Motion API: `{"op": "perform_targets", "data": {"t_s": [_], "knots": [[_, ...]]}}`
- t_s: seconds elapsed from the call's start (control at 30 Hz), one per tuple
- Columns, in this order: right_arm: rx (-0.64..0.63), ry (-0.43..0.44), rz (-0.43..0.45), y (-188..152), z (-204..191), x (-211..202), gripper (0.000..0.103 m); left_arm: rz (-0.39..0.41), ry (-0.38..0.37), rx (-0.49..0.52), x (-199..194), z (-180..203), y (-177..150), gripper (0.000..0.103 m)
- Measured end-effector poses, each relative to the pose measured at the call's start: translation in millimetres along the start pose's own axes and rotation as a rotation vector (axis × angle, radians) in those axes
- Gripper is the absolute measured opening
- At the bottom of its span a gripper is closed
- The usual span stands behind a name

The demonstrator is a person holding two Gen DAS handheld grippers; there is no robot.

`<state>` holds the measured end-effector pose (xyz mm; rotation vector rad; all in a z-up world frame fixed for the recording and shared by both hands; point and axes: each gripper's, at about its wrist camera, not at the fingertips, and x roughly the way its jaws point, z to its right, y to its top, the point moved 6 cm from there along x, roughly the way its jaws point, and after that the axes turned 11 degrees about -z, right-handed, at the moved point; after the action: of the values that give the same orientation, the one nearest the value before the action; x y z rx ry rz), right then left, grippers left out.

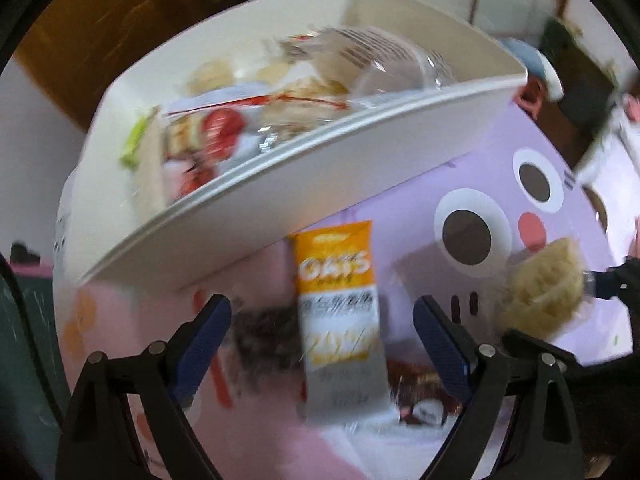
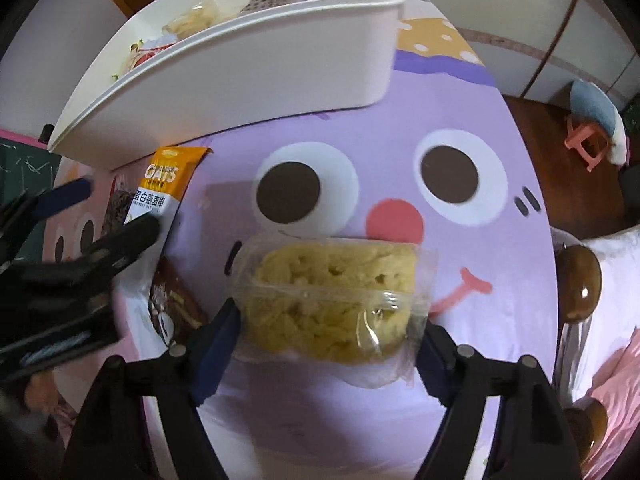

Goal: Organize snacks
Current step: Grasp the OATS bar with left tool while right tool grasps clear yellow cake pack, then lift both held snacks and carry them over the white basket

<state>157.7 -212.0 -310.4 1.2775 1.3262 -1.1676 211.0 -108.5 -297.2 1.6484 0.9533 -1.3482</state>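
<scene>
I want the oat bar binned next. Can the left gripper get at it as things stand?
Probably yes. The left gripper is open, and the oat bar lies flat on the purple cloth between its fingers, nothing over it. The white bin sits just beyond.

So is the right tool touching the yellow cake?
Touching. In the right wrist view, the right tool has its blue pads pressed against both sides of the wrapped yellow cake, squeezing the clear wrapper.

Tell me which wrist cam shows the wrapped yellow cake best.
Right wrist. The clear-wrapped yellow cake sits centred and sharp between the right gripper fingers, which are closed on its sides. Left wrist view catches it only small, blurred and near the right edge, beside the open left gripper.
</scene>
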Motion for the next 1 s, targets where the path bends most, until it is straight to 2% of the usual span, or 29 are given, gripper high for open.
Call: {"op": "perform_targets", "data": {"t_s": [0.13,0.2,0.23,0.27,0.3,0.47,0.6,0.73,1.0], "knots": [[0.014,0.009,0.002,0,8,-3,0.078,-0.069,-0.015,0.033,21,9,14,0.083],[0.020,0.019,0.005,1,11,-5,0.078,-0.071,-0.054,0.028,19,9,18,0.076],[0.022,0.022,0.007,-1,10,-1,0.078,-0.077,-0.079,0.024,18,9,20,0.066],[0.023,0.026,0.008,-2,12,-3,0.078,-0.078,-0.100,0.020,17,9,21,0.051],[0.024,0.028,0.010,-3,12,-4,0.078,-0.083,-0.145,0.019,14,10,22,0.040],[0.019,0.029,0.013,-1,17,-2,0.078,-0.078,-0.188,-0.001,3,11,15,0.037],[0.006,0.030,0.032,-4,15,-10,0.078,-0.077,-0.241,-0.088,-16,2,-4,0.036],[-0.011,0.041,0.067,-6,7,-26,0.077,-0.015,-0.249,-0.145,-58,-12,-16,0.036],[-0.063,0.066,0.180,-1,-20,-93,0.077,0.147,-0.214,-0.220,-153,-50,-22,0.036]]}}
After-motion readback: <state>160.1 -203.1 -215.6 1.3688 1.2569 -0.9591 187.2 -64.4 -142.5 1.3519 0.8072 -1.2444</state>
